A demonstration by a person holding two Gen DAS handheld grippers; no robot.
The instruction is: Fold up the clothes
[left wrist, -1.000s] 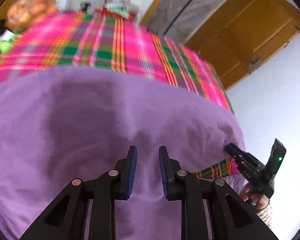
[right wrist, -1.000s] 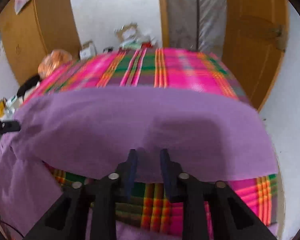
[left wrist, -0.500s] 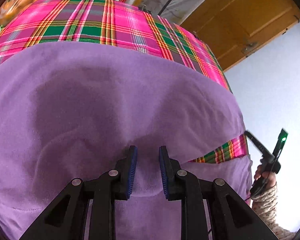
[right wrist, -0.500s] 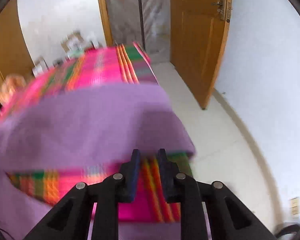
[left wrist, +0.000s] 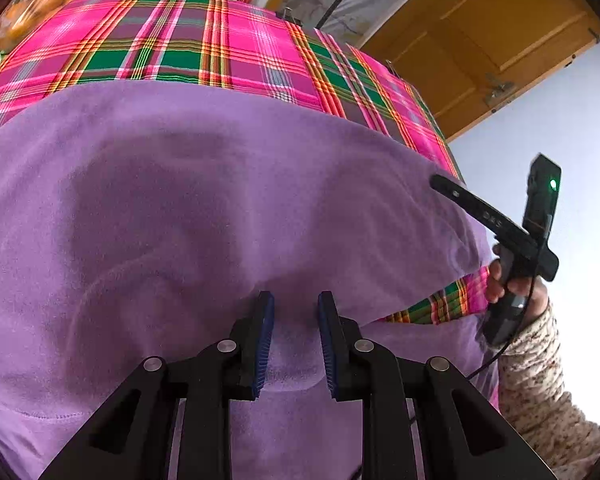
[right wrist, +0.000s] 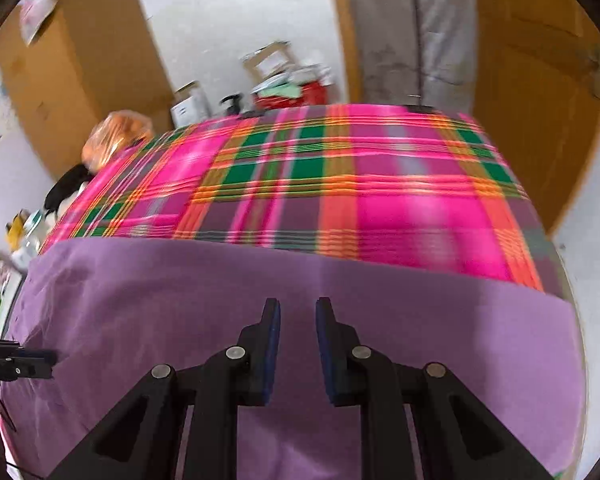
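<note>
A purple fleece garment lies folded across a pink and green plaid cloth. My left gripper sits at the garment's near fold. Purple fabric bulges up between its blue pads and creases run to the tips, so it is shut on the cloth. From the right wrist view it shows at the left edge. My right gripper hovers over the purple garment with a gap between its fingers and nothing pinched. In the left wrist view the right gripper reaches over the garment's right edge, held by a hand.
Cardboard boxes and a red item stand beyond the table's far edge, and an orange bag sits at its far left corner. A wooden door is at the right, with bare floor and white wall beside the table.
The right gripper let go of the garment's edge, swung out right past the table, and came back over the purple cloth. The left gripper stayed at the near fold.
</note>
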